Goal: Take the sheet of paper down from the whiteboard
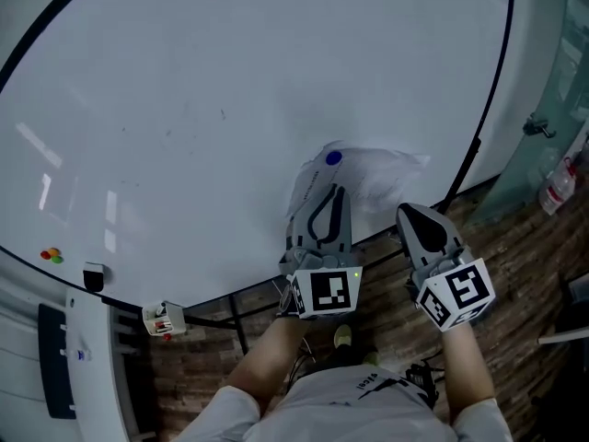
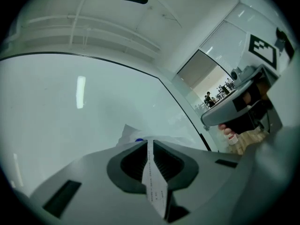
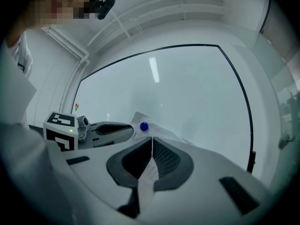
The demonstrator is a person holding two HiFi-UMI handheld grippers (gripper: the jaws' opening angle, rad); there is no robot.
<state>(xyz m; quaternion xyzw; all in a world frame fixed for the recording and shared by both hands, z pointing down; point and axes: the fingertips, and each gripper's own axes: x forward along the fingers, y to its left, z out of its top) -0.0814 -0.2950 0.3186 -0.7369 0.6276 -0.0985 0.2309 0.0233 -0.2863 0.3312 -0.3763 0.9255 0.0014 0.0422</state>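
Observation:
A crumpled white sheet of paper [image 1: 379,175] hangs low on the whiteboard [image 1: 230,109], with a blue magnet [image 1: 333,158] on its upper left corner. My left gripper [image 1: 321,194] is shut on the sheet's left part, just below the magnet. In the left gripper view a strip of paper [image 2: 153,177] runs pinched between the dark pads. My right gripper [image 1: 406,213] is shut on the sheet's lower right edge. In the right gripper view, paper [image 3: 148,171] is clamped between the jaws, and the magnet [image 3: 144,126] and the left gripper [image 3: 115,129] show beyond.
The board's dark frame [image 1: 479,145] curves down at the right, by a glass wall with a bottle [image 1: 557,188]. At the lower left sit coloured magnets [image 1: 51,255], a black eraser [image 1: 93,277] and a small box [image 1: 163,319]. Wooden floor [image 1: 515,339] lies below.

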